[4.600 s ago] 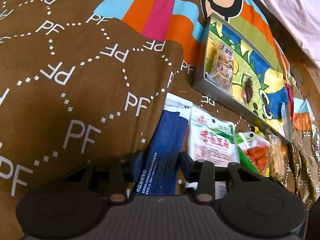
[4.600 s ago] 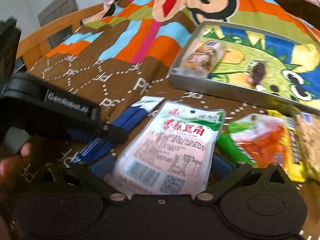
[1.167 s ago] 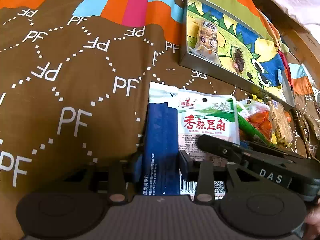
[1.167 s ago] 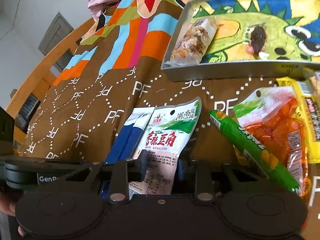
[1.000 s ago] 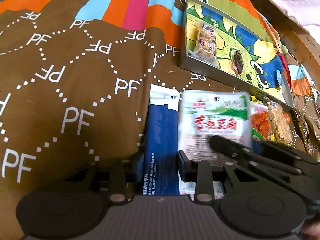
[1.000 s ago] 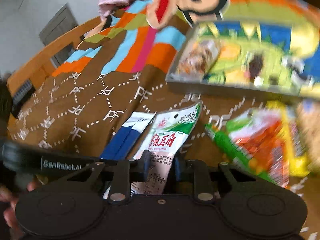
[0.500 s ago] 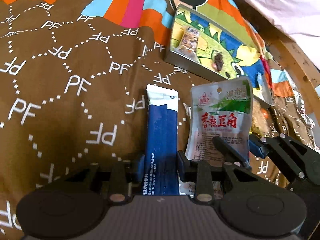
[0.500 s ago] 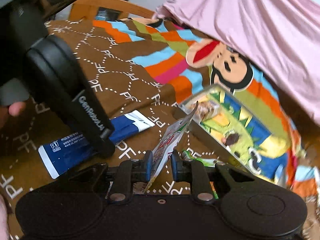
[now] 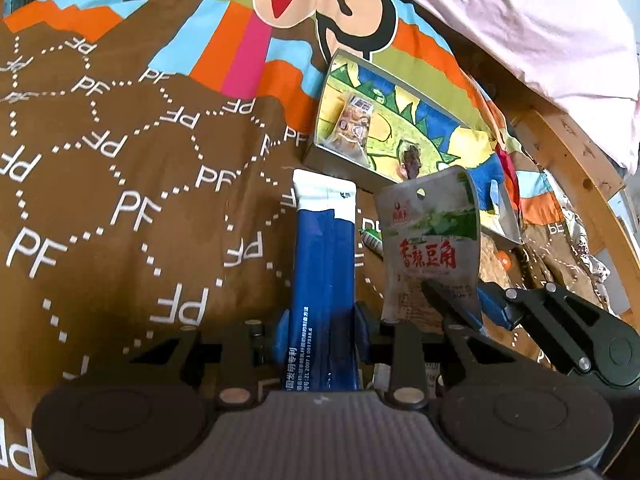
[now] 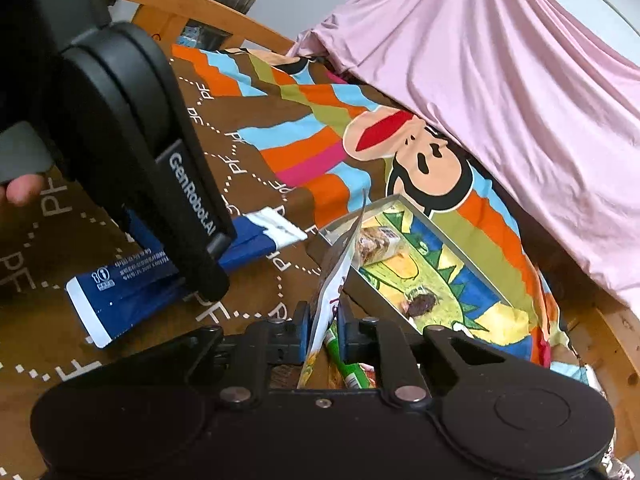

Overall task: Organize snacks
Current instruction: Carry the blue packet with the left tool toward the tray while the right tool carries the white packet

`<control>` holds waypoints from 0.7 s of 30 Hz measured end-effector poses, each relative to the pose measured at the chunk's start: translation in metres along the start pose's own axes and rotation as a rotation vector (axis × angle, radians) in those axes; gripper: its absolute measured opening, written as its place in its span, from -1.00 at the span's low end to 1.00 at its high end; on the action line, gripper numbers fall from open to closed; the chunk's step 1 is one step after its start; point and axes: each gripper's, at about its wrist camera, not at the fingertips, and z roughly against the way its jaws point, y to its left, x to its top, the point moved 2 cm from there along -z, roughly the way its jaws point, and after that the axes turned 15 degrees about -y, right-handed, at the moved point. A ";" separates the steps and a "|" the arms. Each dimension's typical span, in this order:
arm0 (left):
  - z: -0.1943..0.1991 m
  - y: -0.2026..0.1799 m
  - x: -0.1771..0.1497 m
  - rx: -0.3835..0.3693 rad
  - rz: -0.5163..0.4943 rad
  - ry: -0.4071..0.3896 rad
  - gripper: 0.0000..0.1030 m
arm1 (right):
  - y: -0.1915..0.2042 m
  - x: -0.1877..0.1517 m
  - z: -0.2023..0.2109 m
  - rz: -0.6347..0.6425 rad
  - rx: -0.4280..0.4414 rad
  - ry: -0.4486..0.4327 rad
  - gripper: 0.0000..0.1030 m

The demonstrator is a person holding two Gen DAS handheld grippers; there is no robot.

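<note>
Glossy blue flat pouch [image 9: 325, 280] between left tool [image 9: 320, 322] pads

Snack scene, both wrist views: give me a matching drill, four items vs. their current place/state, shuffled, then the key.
Items:
1. blue packet
2. white tofu pouch
3. dark round snack
4. green sausage stick

States:
A. lying in the dinosaur tray
B. held on edge in the right claw
C. on the cloth under the right claw
D. between the left claw fingers

Pairs: 1-D, 2-B, 3-A, 4-C
</note>
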 end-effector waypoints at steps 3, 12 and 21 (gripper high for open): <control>0.000 -0.003 0.002 0.007 -0.018 -0.017 -0.32 | -0.003 0.002 -0.002 -0.009 -0.020 -0.011 -0.73; 0.000 -0.005 0.004 0.018 -0.037 -0.041 -0.32 | -0.015 0.002 -0.002 -0.038 -0.081 -0.041 -0.73; -0.002 -0.008 0.016 0.017 -0.021 -0.092 -0.31 | -0.023 0.004 0.001 -0.040 -0.123 -0.074 -0.82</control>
